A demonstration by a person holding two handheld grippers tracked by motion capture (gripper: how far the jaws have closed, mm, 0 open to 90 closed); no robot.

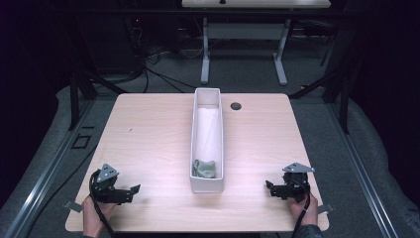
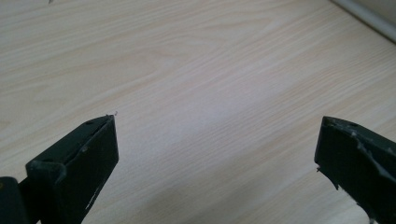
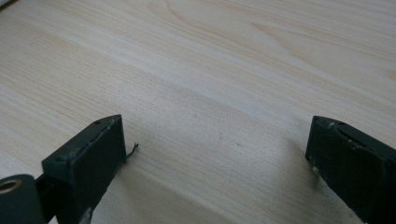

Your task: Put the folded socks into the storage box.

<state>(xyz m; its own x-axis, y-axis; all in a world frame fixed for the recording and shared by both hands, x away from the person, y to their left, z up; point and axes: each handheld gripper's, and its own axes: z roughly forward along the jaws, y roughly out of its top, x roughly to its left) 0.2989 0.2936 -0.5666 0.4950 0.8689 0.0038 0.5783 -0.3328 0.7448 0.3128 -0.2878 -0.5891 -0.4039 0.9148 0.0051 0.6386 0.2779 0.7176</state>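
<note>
Light wood desk (image 1: pixel 148 129), rounded corners, grain running w/ its long side. Small dark round cap (image 1: pixel 236 105) set in the top nr far edge, right of centre. Behind: grey floor (image 1: pixel 163 84) w/ black cables (image 1: pixel 148 69), 2nd desk on white legs (image 1: pixel 242 29) at back. Black frame posts (image 1: pixel 74 94) L & R. Metal rail (image 1: pixel 44 178) along floor at L.

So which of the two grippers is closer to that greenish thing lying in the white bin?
Right, though only slightly. The greenish thing lies at the bin's near end; the left gripper is off to its left, the right gripper off to its right, both open.
</note>
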